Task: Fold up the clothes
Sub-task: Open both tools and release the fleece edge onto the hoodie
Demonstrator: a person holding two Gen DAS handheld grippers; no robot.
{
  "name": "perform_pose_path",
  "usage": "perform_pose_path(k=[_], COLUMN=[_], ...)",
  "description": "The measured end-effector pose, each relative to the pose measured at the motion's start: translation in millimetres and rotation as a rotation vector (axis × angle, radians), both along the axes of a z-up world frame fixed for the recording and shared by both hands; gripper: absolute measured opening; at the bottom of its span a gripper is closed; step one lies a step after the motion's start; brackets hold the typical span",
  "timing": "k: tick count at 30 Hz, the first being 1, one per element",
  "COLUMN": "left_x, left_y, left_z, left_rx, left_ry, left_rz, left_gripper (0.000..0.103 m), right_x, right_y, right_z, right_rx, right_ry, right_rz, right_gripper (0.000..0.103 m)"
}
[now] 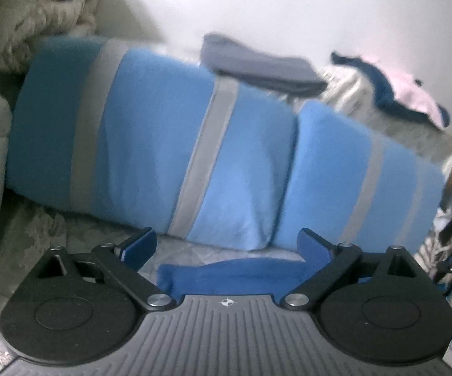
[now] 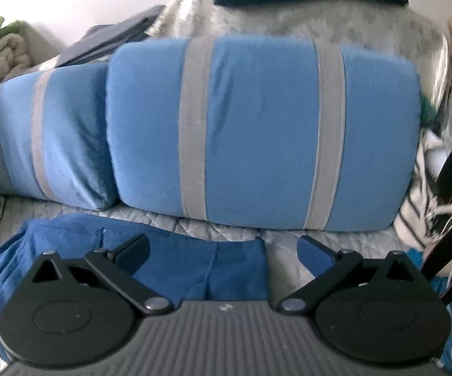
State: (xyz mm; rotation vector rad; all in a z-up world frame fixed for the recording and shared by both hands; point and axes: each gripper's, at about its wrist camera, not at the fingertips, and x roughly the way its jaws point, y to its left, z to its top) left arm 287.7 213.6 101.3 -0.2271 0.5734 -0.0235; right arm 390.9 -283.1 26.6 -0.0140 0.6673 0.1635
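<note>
A dark blue garment (image 2: pixel 176 266) lies spread on the grey quilted bed cover (image 2: pixel 232 232), below and in front of both grippers. In the left wrist view only a strip of the blue garment (image 1: pixel 232 274) shows between the fingers. My left gripper (image 1: pixel 227 246) is open, above the cloth, with nothing between its pads. My right gripper (image 2: pixel 223 249) is open too, raised over the garment's right edge, and holds nothing.
Two light blue pillows with grey stripes (image 2: pixel 257 144) (image 1: pixel 151 144) lie across the bed behind the garment. A folded grey-blue cloth (image 1: pixel 257 69) and a navy and pink pile (image 1: pixel 413 97) rest beyond them. Beige towels (image 1: pixel 32 15) are stacked at the left. Striped fabric (image 2: pixel 420 206) hangs at the right.
</note>
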Motion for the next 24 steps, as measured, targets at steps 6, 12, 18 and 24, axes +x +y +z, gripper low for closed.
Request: perform_pose_path(k=[6,12,18,24], left_x=[-17.6,-28.3,-21.6,-10.1], left_y=[-29.0,-56.9,-77.3,-83.0], left_z=[3.6,-18.2,-44.3,-90.4], left_rx=[0.035,0.12,0.17,0.11], left_ry=[-0.003,0.096,0.294,0.507], left_rz=[-0.025,-0.046,-0.073,-0.024], left_gripper=[0.103,0.103,0.103,0.103], right_x=[-25.5,-31.6,-26.4,-24.8], right_y=[17.5,25.3,29.5,46.6], right_z=[15.7,9.6,-11.7,-43.6], right_rx=[-0.028,-0.021,-0.042,-0.052], right_ry=[-0.014,0.09,0.267,0.438], right_rz=[0.045,0.055,0.062,0.082], right_gripper=[0.103,0.103,0.103,0.103])
